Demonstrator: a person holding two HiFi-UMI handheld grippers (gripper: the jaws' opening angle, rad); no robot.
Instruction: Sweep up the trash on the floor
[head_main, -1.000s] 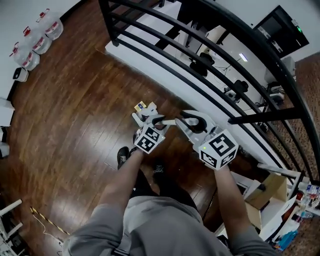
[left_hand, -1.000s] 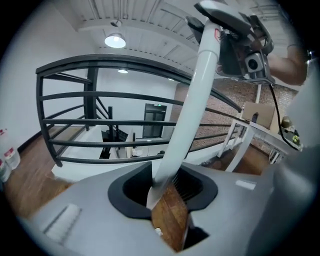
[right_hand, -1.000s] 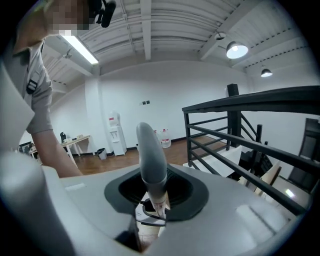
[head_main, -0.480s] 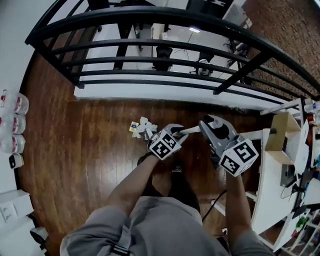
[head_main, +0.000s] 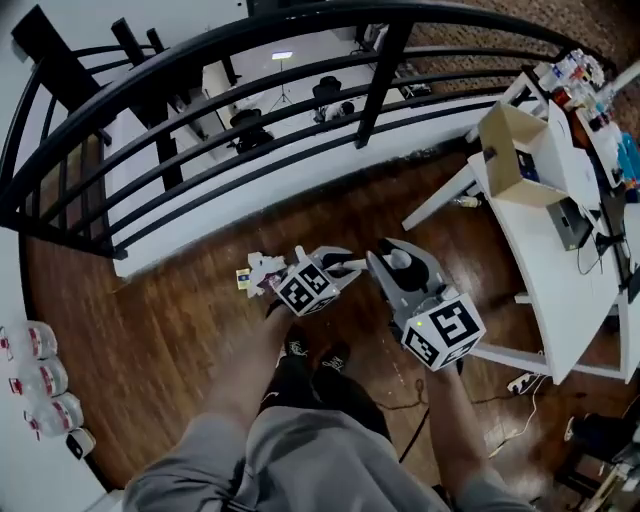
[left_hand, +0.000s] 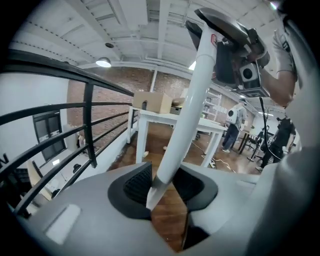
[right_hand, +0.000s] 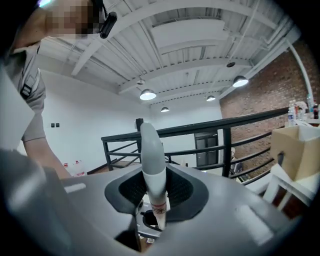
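In the head view a small heap of trash (head_main: 255, 272), crumpled white paper and a yellow scrap, lies on the dark wood floor just left of my left gripper (head_main: 335, 264). A white handle (head_main: 357, 264) runs between the two grippers. In the left gripper view the handle (left_hand: 187, 110) passes between the pads of my left gripper (left_hand: 165, 187). Those jaws have just been opening a little, with the handle still between them. My right gripper (head_main: 388, 258) is shut on the same handle (right_hand: 152, 165), whose rounded tip sticks up past the jaws. The handle's working end is hidden.
A black railing (head_main: 200, 150) curves across the far side. To the right, a white table (head_main: 560, 200) carries a cardboard box (head_main: 515, 140). Water bottles (head_main: 35, 385) stand at the left wall. A cable (head_main: 415, 395) trails by the person's shoes (head_main: 315, 350).
The view has swung round: the railing has slid from the right to the top left and the white table has come in at the right. Both grippers stay on the handle.
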